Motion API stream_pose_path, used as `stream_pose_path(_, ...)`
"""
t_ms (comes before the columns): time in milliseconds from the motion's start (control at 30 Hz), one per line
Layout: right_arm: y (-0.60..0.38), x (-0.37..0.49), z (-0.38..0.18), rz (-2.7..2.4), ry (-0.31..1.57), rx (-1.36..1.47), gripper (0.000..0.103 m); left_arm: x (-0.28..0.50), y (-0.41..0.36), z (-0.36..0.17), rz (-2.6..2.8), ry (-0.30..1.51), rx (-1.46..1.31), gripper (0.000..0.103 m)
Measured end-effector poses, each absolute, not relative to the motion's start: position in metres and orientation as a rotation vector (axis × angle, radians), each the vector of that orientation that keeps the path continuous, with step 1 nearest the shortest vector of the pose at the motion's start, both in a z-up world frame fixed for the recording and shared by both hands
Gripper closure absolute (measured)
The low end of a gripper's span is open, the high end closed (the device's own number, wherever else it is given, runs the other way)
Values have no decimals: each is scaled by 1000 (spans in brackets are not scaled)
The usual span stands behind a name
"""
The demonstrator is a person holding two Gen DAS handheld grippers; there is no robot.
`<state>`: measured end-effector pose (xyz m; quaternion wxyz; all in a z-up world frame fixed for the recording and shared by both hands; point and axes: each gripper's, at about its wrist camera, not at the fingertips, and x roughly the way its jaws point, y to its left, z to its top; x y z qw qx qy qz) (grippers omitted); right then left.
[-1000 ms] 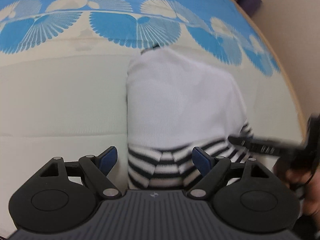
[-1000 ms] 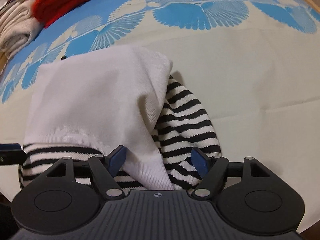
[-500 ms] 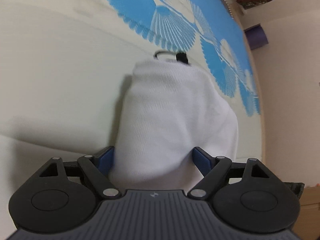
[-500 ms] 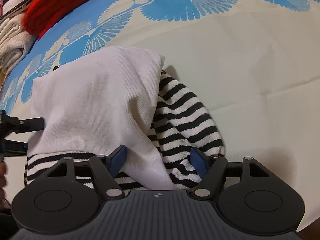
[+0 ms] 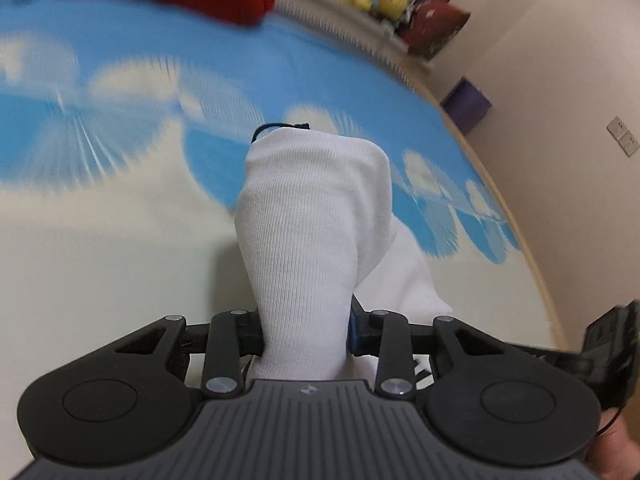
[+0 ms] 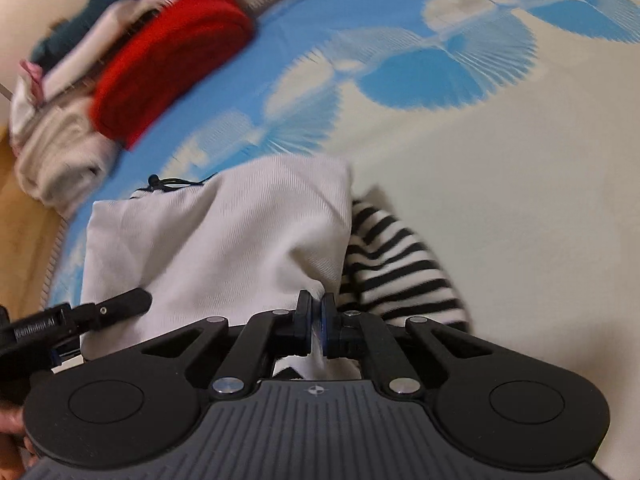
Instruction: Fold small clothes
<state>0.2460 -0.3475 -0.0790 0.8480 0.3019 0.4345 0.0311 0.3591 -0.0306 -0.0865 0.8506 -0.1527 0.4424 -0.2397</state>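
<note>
The white knit garment (image 5: 312, 240), with its black-and-white striped sleeve (image 6: 400, 264), is being held at its near edge above the cream and blue fan-patterned cloth (image 6: 500, 168) that covers the work surface. In the left wrist view, the left gripper (image 5: 306, 330) is being closed on a thick bunched fold of the white fabric, which is filling the gap between the jaws and being pressed from both sides; the blue pad on one finger is being shown only as a thin sliver, and the other is being hidden by the cloth. In the right wrist view, the right gripper (image 6: 317, 326) is being kept closed on a thin edge of the same white fabric, with the pads almost meeting. The garment's lower hem is being cut off by both gripper bodies. A thin black cord or tag (image 6: 172, 182) is being seen at the far edge of the garment, too small to be identified. The backgrounds of both views are being smeared by motion blur. A red folded knit (image 6: 168, 64) is being shown resting on a stack of pale folded clothes (image 6: 60, 152) at the far corner. The person's hand is being glimpsed only at the frame edges.
</note>
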Motion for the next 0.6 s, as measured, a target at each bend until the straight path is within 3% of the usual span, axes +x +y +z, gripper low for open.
stream_pose_path(67,-331,259,-73,94,868,634,100,368,-8,-81,-460,905,-322,57)
stream_pose_path(133,-314,271,-72,101,841,615,100,376,19,-80,-338,889,-361,41)
stream_pose_path(267,-290,290,-78,96,864,552,100,375,60,-76,-237,846,-406,41)
stream_pose_path(467,-283,299,-88,31,909,486,100,361,46,-97,-395,1048,-278,44)
stream_pose_path(500,-282,298,-89,30,912,475,100,357,39,-109,-391,1106,-205,41)
stream_pose_path(567,-275,295,-89,38,919,437,97,347,33,-126,-334,1150,-95,24)
stream_pose_path(600,-273,293,-88,38,928,416,96,346,37,-125,-314,1146,-118,22)
